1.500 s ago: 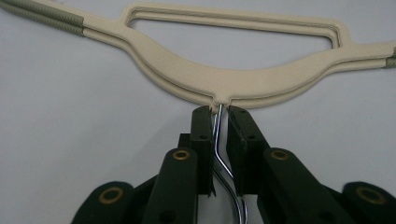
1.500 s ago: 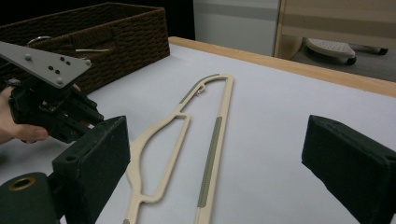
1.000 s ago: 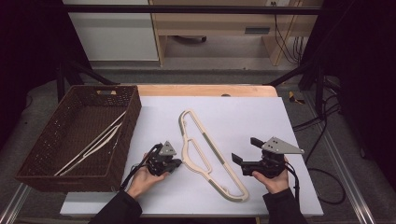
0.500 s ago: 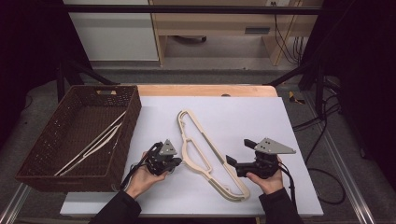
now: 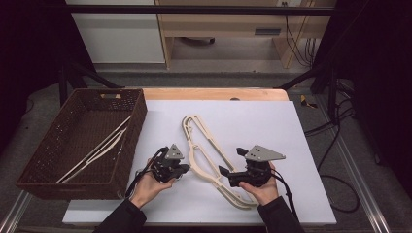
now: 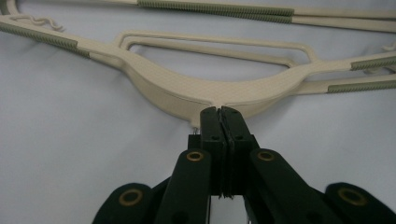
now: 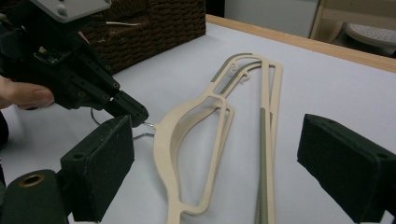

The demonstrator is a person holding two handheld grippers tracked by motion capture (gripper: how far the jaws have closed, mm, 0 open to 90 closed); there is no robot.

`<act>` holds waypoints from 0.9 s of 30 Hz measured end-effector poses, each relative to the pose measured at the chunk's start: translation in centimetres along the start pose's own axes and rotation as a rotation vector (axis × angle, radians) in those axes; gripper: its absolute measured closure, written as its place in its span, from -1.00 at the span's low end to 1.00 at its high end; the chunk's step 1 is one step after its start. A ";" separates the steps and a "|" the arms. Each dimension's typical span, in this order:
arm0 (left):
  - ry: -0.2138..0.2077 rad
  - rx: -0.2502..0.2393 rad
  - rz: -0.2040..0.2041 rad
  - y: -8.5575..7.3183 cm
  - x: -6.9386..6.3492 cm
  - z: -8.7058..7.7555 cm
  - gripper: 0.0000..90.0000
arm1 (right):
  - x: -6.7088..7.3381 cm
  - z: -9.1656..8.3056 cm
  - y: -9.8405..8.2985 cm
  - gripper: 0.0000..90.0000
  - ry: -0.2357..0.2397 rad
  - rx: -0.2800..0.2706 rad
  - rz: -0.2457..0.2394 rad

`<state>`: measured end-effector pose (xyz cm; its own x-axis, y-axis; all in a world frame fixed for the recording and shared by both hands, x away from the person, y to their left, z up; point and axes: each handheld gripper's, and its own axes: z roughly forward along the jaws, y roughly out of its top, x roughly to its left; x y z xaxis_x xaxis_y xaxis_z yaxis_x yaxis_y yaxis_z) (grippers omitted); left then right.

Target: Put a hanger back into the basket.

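Two cream plastic clothes hangers lying stacked on the white worktop, slanting from near the middle toward the near edge, grey ribbed grip strips along the shoulders and bars. Left hand-held gripper at the neck of the hangers, jaws pressed fully together in the left gripper view, tips against the cream neck where a thin wire hook comes out. Seen from the right gripper view, that closed tip pinching the wire hook just beside the top hanger's neck. Right hand-held gripper wide open, level, pointing left across the lower part of the hangers; both black pads apart with the hangers' bars between them, nothing gripped, not touching. Brown wicker basket at the left of the worktop, well apart from the hangers, more cream hangers lying slantwise inside it. Person's hands and dark sleeves at the near edge.
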<state>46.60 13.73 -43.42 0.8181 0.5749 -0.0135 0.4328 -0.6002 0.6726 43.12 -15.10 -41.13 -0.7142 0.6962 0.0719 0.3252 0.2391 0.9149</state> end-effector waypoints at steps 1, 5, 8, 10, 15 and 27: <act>-0.003 -0.010 -0.010 0.1 -0.1 -0.1 0.97 | 0.1 0.2 0.1 -0.74 0.004 0.000 -0.001; 0.005 -0.008 -0.002 0.3 -0.3 -0.5 0.97 | 0.8 1.3 0.3 -0.73 0.015 0.010 -0.006; 0.006 -0.007 -0.003 0.4 -0.4 -0.6 0.97 | 1.5 2.2 0.4 -0.73 0.021 0.030 -0.013; 0.007 -0.014 -0.006 0.5 -0.5 -0.9 0.97 | 2.1 2.9 0.2 -0.73 0.029 0.050 -0.022; 0.011 -0.016 -0.013 0.7 -0.8 -1.3 0.97 | 3.2 4.3 -0.2 -0.70 0.037 0.087 -0.038; 0.014 0.000 -0.016 1.0 -1.0 -1.5 0.97 | 4.8 6.8 -1.3 -0.57 0.023 0.193 -0.076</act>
<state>45.66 13.43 -41.64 0.8054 0.5925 -0.0141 0.4461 -0.5903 0.6727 43.52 -7.48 -44.65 -0.7547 0.6558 0.0164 0.3804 0.4171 0.8254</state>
